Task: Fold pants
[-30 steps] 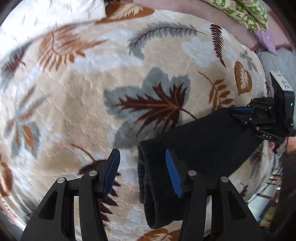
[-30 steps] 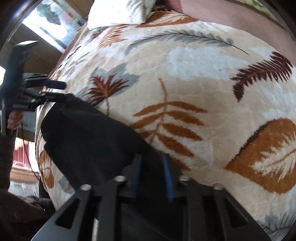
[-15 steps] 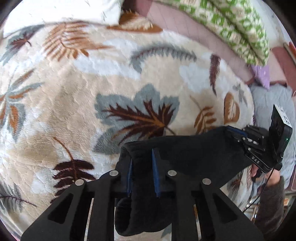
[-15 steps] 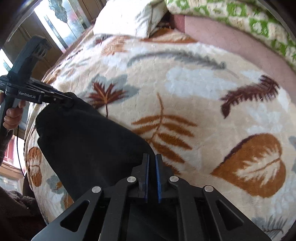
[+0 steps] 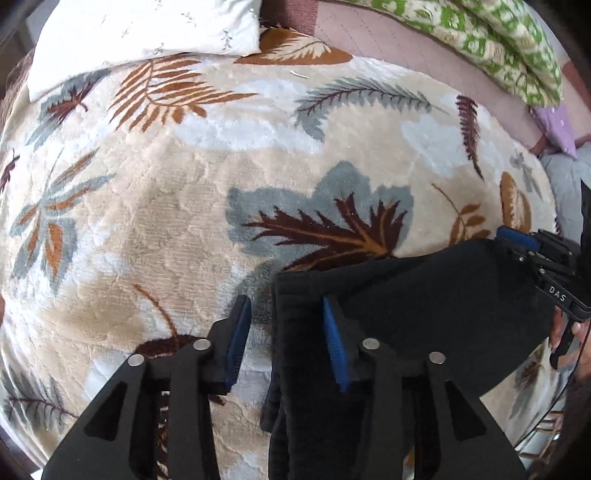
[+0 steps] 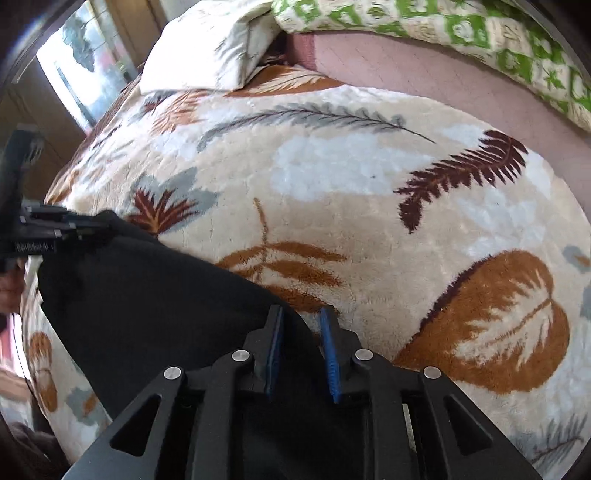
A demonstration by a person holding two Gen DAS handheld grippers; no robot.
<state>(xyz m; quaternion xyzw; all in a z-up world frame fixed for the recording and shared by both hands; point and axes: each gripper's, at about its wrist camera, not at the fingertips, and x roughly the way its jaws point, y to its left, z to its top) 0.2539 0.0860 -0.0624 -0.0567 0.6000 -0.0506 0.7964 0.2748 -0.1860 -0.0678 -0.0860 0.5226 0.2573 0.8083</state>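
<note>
The black pants (image 5: pixel 424 306) lie as a folded band on the leaf-patterned blanket (image 5: pixel 177 206) that covers the bed, near the edge where the person stands. The long axis of the band runs from one hand to the other, and each end sits at one gripper, so neither hand is nearer than the other.

The left gripper (image 5: pixel 284 339) points steeply down over the left end. Its fingers have just been opening and now stand moderately apart. The cuffed edge of the pants is between them, but the left pad (image 5: pixel 236 339) is clear of the cloth; whether the right pad touches it I cannot tell. I judge this end is released.

The right gripper (image 6: pixel 301 350) is at the other end. Its fingers have also just been opening, and the gap is narrow. The corner of the black cloth lies between them, though I cannot tell if the pads press it.

For the next fold I think both hands must take the ends again and carry them across the long axis, toward the pillow (image 5: pixel 147 33).
</note>
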